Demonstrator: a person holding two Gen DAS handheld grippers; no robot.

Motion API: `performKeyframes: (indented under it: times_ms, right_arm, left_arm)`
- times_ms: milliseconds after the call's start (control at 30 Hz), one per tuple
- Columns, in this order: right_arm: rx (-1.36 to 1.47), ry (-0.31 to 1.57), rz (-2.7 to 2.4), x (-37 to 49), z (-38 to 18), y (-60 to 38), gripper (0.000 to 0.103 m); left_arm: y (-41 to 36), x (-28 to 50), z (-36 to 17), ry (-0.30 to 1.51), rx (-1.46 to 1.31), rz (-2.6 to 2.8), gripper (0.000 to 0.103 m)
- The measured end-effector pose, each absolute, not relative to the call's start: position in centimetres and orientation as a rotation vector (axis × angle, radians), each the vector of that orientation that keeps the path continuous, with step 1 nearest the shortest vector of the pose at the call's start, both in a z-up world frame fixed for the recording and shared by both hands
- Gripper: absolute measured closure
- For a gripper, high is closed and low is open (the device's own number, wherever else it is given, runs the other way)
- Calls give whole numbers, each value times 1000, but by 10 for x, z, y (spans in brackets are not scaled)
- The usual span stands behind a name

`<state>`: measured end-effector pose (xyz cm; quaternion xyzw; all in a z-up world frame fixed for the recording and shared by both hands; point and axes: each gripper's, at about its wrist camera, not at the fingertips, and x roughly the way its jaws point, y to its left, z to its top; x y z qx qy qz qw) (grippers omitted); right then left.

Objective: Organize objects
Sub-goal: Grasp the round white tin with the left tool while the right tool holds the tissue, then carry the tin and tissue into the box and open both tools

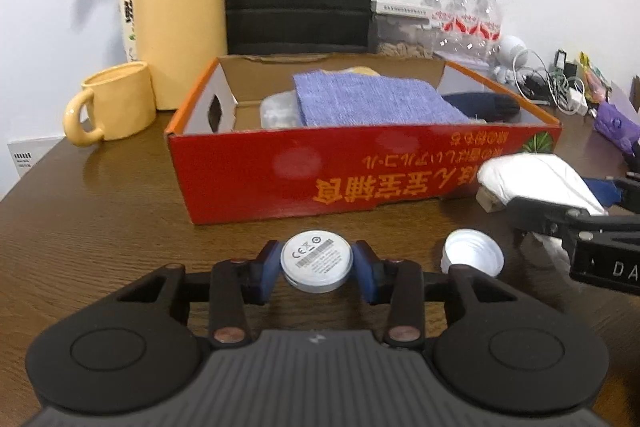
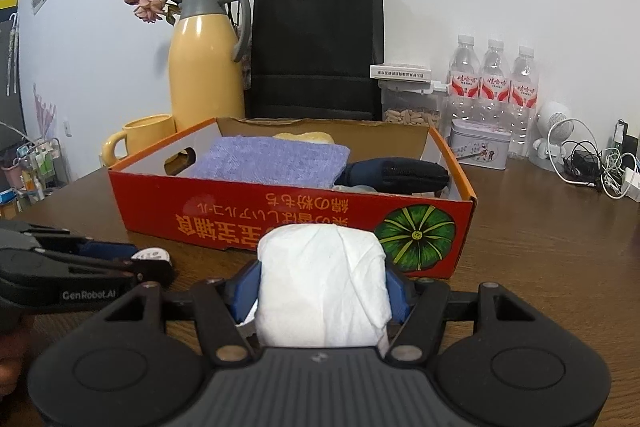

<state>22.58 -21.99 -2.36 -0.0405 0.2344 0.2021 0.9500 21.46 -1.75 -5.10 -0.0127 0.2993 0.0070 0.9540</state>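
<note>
A dark brown wooden table [image 1: 100, 227] stands against a plain white wall, and on it sits a shallow red cardboard box [image 1: 360, 171] printed with orange characters and a green pumpkin picture. Inside the box lie a folded lavender knitted cloth [image 1: 372, 99] and, to its right, a dark navy zipped pouch [image 2: 400, 173]. Behind the box stand a tall butter-yellow thermos jug with a grey collar [image 1: 180, 19], a yellow ceramic mug [image 1: 116, 103], a black paper carrier bag [image 2: 316, 47] and three clear plastic water bottles with red labels [image 2: 494, 83]. In front of the box, the left gripper [image 1: 316, 267] has its blue pads pressed against both sides of a small round white disc with a printed barcode label [image 1: 316, 259], low over the table. Just right of it a white plastic screw cap [image 1: 472, 251] lies open side up. The right gripper [image 2: 320, 287] is clamped on a white tissue-wrapped bundle [image 2: 320, 279], held just before the box's front wall near the pumpkin.
</note>
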Motion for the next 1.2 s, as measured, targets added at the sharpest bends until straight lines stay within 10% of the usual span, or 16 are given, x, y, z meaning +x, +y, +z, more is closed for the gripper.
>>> performKeyframes:
  times_ms: [1200]
  right_arm:
    - [-49, 350, 433, 302, 46, -170, 41]
  left_arm:
    - [0, 276, 43, 352, -103, 64, 63]
